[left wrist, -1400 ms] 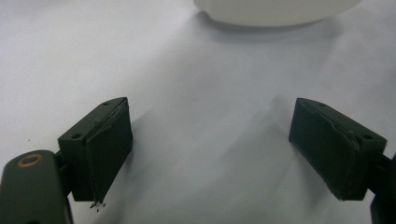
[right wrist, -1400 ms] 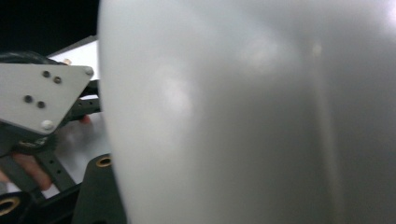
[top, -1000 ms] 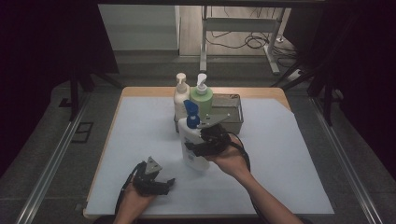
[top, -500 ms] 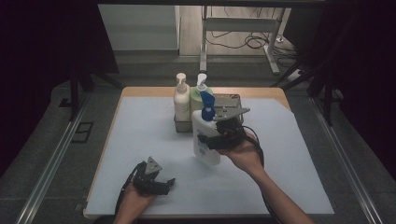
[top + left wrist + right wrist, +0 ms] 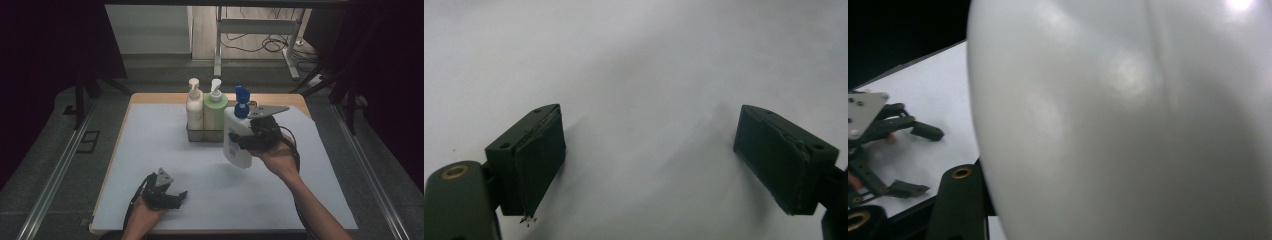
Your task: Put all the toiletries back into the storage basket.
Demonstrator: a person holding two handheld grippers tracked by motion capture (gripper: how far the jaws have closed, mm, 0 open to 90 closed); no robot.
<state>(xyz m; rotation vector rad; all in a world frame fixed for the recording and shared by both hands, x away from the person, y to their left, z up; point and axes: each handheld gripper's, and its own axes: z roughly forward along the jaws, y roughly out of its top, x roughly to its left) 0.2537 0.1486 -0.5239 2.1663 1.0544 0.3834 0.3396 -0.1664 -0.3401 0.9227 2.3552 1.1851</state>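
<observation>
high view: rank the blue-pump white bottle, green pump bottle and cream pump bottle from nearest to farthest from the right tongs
1. White plastic bottle with the blue pump: clamped in the right tongs, lifted off the white mat.
2. Green pump bottle: right slot of the dark holder, just left of the held bottle.
3. Cream pump bottle: left slot, farthest.

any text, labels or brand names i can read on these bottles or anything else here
None can be read.
White pump bottle with blue pump, held in the right gripper: a dark label patch, too small and blurred to read.
Cream pump bottle and green pump bottle in the rack: no legible text.
</observation>
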